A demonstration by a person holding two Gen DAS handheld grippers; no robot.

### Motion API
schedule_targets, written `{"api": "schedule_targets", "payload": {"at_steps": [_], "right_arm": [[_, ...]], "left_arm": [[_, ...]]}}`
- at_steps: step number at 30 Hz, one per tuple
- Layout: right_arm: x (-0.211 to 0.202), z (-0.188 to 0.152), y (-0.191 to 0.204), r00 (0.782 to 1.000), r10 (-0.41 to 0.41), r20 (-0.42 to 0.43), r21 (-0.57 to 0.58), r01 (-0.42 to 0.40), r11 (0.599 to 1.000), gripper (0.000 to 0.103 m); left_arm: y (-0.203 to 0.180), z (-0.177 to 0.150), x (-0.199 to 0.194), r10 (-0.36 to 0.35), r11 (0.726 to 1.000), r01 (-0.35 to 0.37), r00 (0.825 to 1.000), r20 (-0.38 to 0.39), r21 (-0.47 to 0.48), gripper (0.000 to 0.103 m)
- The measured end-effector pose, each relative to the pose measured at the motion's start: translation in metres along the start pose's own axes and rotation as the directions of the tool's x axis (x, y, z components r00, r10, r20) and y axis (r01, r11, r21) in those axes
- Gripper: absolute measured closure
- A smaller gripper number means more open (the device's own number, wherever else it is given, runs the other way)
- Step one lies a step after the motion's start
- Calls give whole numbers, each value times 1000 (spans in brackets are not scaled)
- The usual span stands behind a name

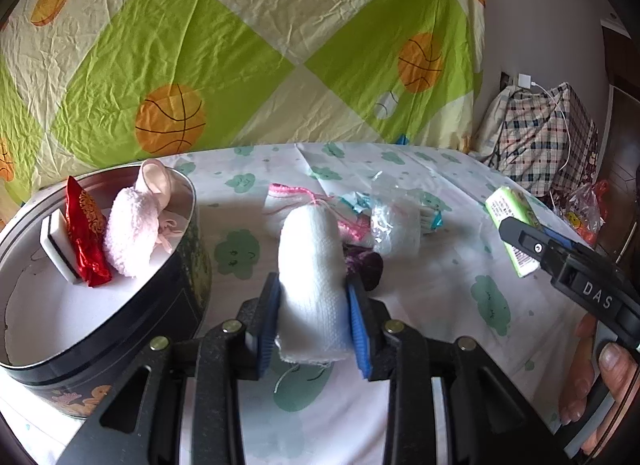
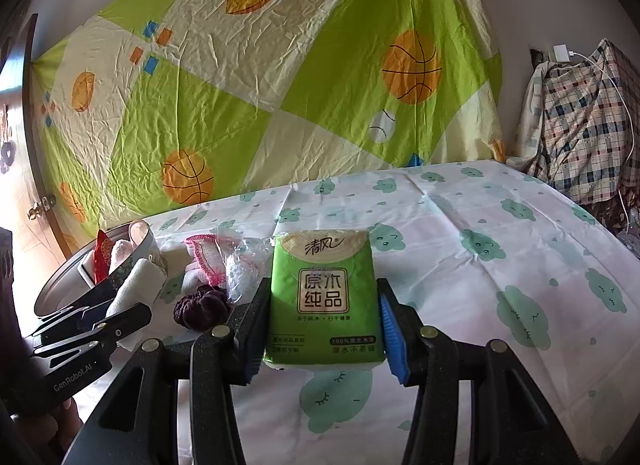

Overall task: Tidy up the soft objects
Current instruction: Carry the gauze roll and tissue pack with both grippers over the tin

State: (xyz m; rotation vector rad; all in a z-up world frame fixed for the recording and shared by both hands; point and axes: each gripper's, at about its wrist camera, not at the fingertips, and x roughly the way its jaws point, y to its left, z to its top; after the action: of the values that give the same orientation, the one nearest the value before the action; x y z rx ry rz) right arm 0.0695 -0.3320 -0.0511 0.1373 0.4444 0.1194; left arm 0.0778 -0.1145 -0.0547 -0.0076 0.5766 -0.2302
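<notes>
A wrinkled sheet printed with basketballs (image 1: 170, 119) hangs behind a bed (image 1: 460, 265) covered in white cloth with green cloud faces; a plaid bundle (image 2: 580, 117) sits at the far right. At the left of the bed stands a round dark tin (image 1: 172, 297), its white interior already holding a white-and-black block (image 1: 58, 251), a red foil packet (image 1: 86, 231) and a fluffy pink sock (image 1: 132, 233). The left tool (image 1: 312, 301) pinches a white knit roll (image 1: 312, 261) upright between its blue pads, held just beside the tin's rim and above the bed. The right tool (image 2: 324, 321) is pressed against both sides of a green tissue pack (image 2: 324, 293), label facing the camera, held well to the right of the tin. The step in hand appears to be carrying both soft items toward the tin. The next move likely calls for swinging the left tool over the rim and releasing the roll into the free space, then bringing the pack across. Loose on the bed between the tools lie a pink-edged cloth (image 1: 284, 197), a crinkled clear wrapper (image 1: 394, 221) and a dark purple scrunchie (image 2: 202, 305), seemingly still to be sorted. The roll is ribbed, soft and slightly frayed at its lower edge.
</notes>
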Motion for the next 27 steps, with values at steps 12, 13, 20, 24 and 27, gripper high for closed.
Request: {"api": "schedule_targets", "payload": {"at_steps": [12, 13, 20, 24, 27], "right_arm": [[-1, -4, 15, 999, 43, 8, -6, -43, 999, 51], [-1, -4, 17, 999, 49, 6, -7, -49, 999, 51], [-1, -10, 43, 998, 68, -1, -68, -68, 995, 51], [-1, -14, 55, 998, 68, -1, -103, -68, 992, 51], [-1, -15, 58, 998, 70, 0, -105, -69, 992, 51]], "left_arm": [[21, -2, -12, 7, 999, -6, 999, 46, -35, 72], [22, -2, -12, 5, 999, -4, 999, 49, -38, 72], [29, -4, -18, 10, 999, -7, 997, 74, -46, 72], [36, -4, -20, 11, 998, -6, 997, 80, -62, 72], [40, -4, -22, 14, 998, -8, 996, 86, -68, 72]]}}
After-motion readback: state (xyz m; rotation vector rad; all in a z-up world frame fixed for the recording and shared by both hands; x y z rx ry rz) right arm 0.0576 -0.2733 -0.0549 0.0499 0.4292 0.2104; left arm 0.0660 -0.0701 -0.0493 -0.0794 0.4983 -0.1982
